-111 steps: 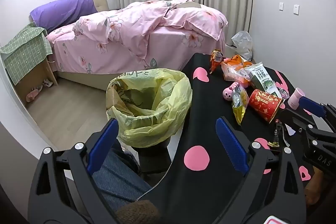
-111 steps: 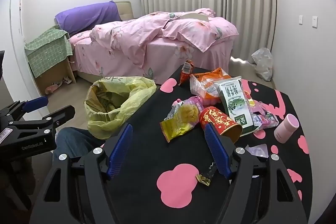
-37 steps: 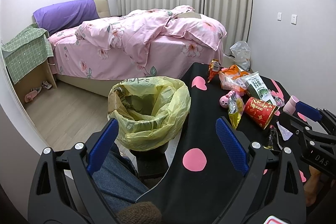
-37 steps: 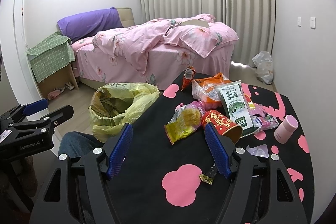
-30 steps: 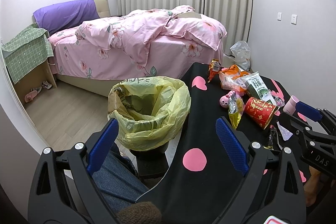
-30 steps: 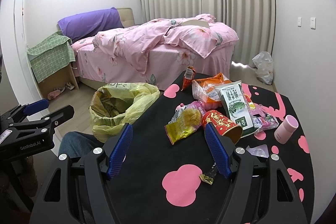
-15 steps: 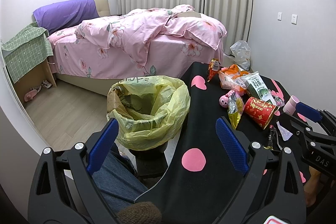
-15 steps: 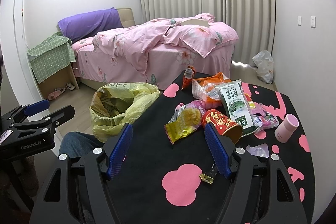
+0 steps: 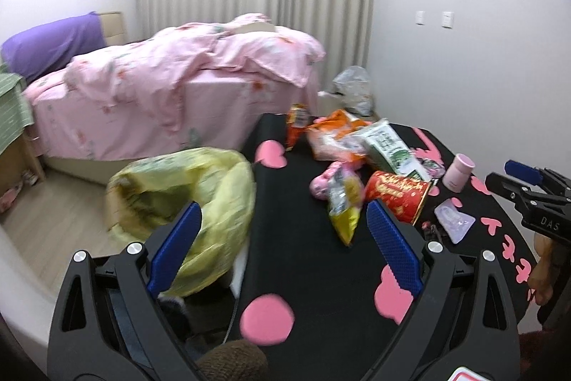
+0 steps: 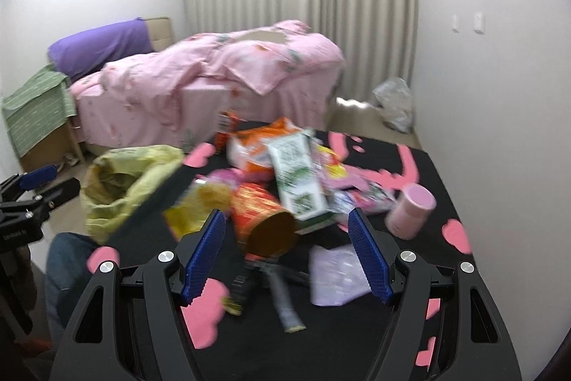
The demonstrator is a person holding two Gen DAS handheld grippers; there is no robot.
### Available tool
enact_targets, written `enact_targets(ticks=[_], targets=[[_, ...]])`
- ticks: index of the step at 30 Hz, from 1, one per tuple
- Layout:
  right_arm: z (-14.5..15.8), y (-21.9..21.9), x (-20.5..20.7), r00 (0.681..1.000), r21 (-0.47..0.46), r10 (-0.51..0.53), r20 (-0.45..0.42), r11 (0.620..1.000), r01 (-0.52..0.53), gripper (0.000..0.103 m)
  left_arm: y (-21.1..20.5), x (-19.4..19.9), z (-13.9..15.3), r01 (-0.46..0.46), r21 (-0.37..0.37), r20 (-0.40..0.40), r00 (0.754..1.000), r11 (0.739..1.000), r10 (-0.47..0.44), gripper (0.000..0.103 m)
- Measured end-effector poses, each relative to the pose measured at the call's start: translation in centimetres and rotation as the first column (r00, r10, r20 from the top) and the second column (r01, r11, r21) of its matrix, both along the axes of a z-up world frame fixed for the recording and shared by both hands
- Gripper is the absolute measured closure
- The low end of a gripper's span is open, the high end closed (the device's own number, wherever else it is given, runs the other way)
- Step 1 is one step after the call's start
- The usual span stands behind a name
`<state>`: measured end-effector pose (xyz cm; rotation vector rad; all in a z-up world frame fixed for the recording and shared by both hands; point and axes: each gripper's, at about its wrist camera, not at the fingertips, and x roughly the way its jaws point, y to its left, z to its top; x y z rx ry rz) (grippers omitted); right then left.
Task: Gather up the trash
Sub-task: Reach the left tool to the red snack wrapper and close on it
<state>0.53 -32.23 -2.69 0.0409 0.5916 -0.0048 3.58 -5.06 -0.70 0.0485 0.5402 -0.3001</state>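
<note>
**Both grippers spread over a littered table**

The right gripper (image 10: 285, 249) hung with its jaws spread wide and nothing between them, low over the black table (image 10: 357, 338) with pink shapes. Just ahead of it lay a red cup (image 10: 264, 216) on its side, mouth toward the camera, touching a green-and-white carton (image 10: 298, 177). An orange bag (image 10: 264, 141) lay behind them, a yellow wrapper (image 10: 200, 206) to the left, a pink tub (image 10: 410, 206) upright to the right and apart. A pale purple wrapper (image 10: 335, 270) and a thin dark wrapper (image 10: 282, 295) lay between the jaws' tips, nearer the camera. This view was blurred.

The left gripper (image 9: 282, 238) was likewise spread and empty, straddling the table's left edge. The bin (image 9: 185, 195), lined with a yellow bag, stood on the floor just beside that edge, near the pink bed (image 9: 171, 95).
</note>
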Motion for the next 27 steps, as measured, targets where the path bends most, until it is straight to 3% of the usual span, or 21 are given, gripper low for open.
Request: enact_targets(ticks=[7, 10, 13, 18, 22, 24, 26, 27], targets=[[-3.3, -3.9, 2.5, 0.995, -0.002, -0.072, -0.067, 0.997, 0.072, 0.035, -2.7, 9.0, -0.6, 0.067, -0.05, 0.027, 0.997, 0.997, -0.066, 0.009], [-4.5, -4.9, 3.6, 0.991, -0.007, -0.086, -0.099, 0.996, 0.086, 0.035, -4.0, 14.5, -1.5, 0.07, -0.054, -0.077, 0.994, 0.996, -0.074, 0.009], [-5.2, -5.9, 4.6, 0.988, -0.003, -0.104, -0.111, 0.995, 0.104, 0.035, -5.0, 19.3, -2.3, 0.094, -0.109, -0.145, 0.983, 0.99, -0.109, 0.021], [-5.9, -6.9, 6.0, 0.983, 0.025, -0.12, -0.136, 0.992, 0.124, 0.035, -7.8, 25.8, -4.0, 0.07, -0.005, -0.122, 0.99, 0.998, -0.07, 0.023], [-6.4, -7.0, 6.4, 0.981, -0.002, -0.136, -0.141, 0.991, 0.137, 0.035, -8.8, 29.3, -5.5, 0.063, 0.018, -0.182, 0.982, 0.998, -0.059, 0.037], [-6.7, -7.0, 6.6, 0.979, -0.01, -0.137, -0.149, 0.99, 0.137, 0.035, -9.5, 30.4, -6.1, 0.079, 0.036, -0.214, 0.974, 0.996, -0.07, 0.051], [-7.0, -7.1, 6.8, 0.978, -0.013, -0.135, -0.159, 0.991, 0.134, 0.035, -9.5, 30.5, -6.2, 0.085, 0.047, -0.235, 0.969, 0.995, -0.072, 0.075], [-7.2, -7.0, 6.8, 0.977, -0.013, -0.134, -0.163, 0.991, 0.134, 0.035, -9.4, 30.2, -6.0, 0.088, 0.036, -0.234, 0.969, 0.995, -0.077, 0.078]])
